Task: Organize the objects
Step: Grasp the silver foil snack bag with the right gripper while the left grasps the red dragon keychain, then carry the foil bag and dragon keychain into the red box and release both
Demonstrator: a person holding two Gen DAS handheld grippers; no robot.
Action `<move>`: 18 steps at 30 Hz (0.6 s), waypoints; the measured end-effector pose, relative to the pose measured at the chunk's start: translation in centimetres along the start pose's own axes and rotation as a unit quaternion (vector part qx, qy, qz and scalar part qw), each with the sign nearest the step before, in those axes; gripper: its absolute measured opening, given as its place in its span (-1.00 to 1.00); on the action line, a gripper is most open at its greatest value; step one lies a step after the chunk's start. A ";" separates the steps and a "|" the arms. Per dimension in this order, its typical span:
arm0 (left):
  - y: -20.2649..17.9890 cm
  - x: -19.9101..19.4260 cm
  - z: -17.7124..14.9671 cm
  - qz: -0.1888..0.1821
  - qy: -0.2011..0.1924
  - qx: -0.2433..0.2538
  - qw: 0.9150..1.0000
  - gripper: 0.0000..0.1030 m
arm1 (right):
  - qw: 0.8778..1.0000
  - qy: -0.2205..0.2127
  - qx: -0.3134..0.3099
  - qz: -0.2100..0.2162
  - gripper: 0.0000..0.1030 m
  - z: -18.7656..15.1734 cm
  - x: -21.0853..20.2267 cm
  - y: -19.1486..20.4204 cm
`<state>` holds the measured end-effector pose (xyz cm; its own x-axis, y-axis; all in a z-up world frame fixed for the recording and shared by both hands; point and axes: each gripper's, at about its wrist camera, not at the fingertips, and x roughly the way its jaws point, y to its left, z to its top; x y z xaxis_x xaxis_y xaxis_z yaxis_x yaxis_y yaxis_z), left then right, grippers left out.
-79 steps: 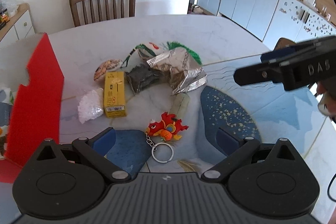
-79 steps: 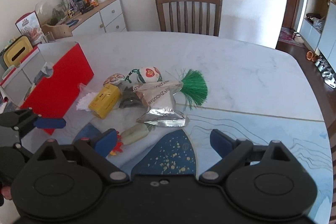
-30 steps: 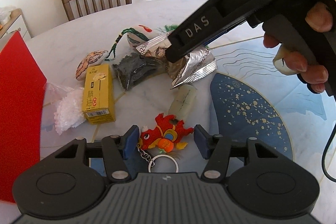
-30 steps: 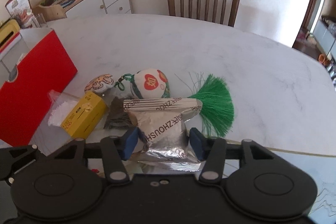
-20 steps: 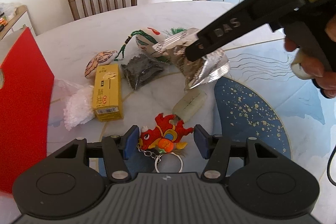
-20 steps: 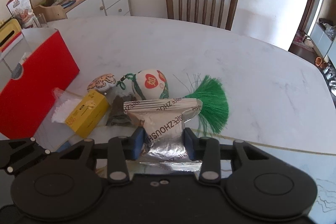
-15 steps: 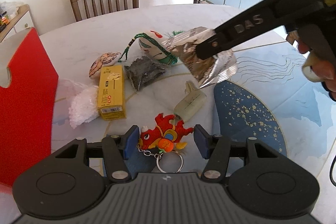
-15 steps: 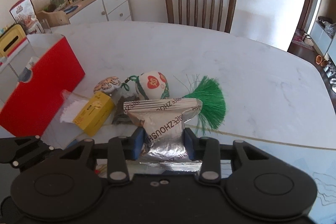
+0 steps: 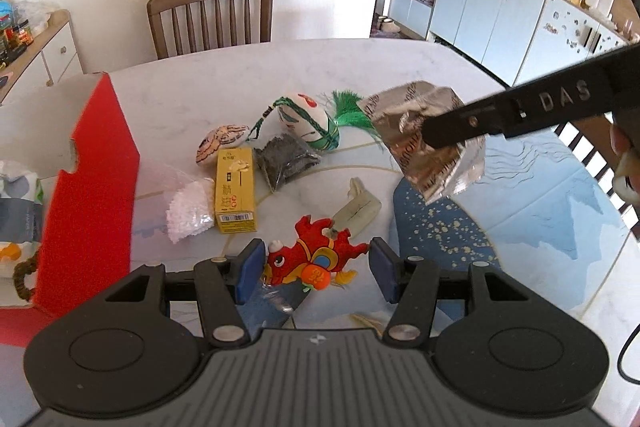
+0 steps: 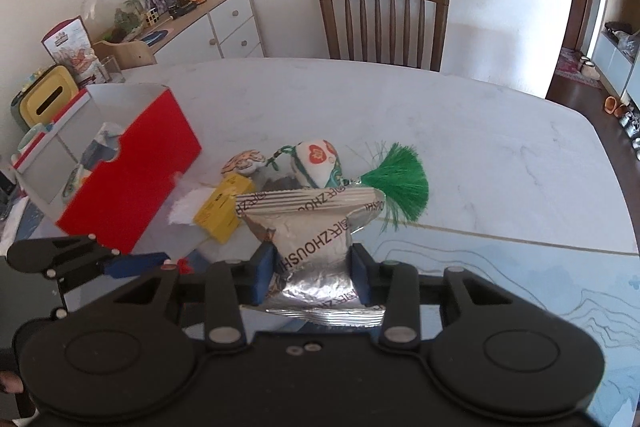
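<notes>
Right tool (image 10: 312,273) pinches foil pouch (image 10: 316,247) (lower edge hidden).

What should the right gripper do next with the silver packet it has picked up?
Probably carry it left to the red box and let go over its open top. The right gripper holds the silver packet clear of the table, and the box already holds other items.

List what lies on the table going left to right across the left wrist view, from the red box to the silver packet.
red box → bag of white beads → yellow carton → dark packet → red dragon keychain between the left gripper's jaws → silver foil packet, lifted in the right gripper.
</notes>
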<state>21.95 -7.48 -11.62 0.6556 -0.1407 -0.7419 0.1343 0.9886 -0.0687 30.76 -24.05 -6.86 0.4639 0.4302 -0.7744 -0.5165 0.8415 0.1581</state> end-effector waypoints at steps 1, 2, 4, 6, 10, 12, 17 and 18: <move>0.0 -0.3 0.0 -0.001 -0.001 -0.001 1.000 0.09 | 1.000 0.000 0.001 0.001 -0.24 -0.1 -0.3 0.2; 0.1 -0.7 0.1 -0.002 -0.002 -0.002 1.000 0.10 | 1.000 0.000 0.000 0.001 -0.24 -0.2 -0.6 0.4; 0.3 -1.5 0.3 -0.005 -0.004 -0.003 1.000 0.09 | 1.000 -0.002 0.000 0.002 -0.24 -0.3 -1.2 0.9; 0.6 -2.5 0.4 -0.007 -0.008 -0.004 1.000 0.09 | 1.000 -0.003 0.000 0.004 -0.24 -0.4 -1.8 1.4; 1.3 -4.3 0.8 -0.007 -0.019 -0.007 1.000 0.09 | 1.000 -0.008 0.002 0.006 -0.24 -0.4 -2.7 2.6; 1.9 -5.2 1.0 -0.007 -0.025 -0.009 1.000 0.09 | 1.000 -0.010 0.003 0.010 -0.23 -0.4 -3.1 3.2; 3.7 -7.5 1.3 -0.009 -0.032 -0.019 0.999 0.09 | 1.000 -0.020 0.001 0.016 -0.24 -0.1 -3.9 5.1; 4.2 -7.8 1.4 -0.009 -0.032 -0.022 0.999 0.09 | 1.000 -0.021 -0.001 0.017 -0.24 0.0 -4.1 5.5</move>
<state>18.38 -2.27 -5.18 0.7004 -0.1597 -0.6957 0.1149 0.9872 -0.1109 26.05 -21.16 -2.84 0.4762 0.4724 -0.7417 -0.5335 0.8257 0.1833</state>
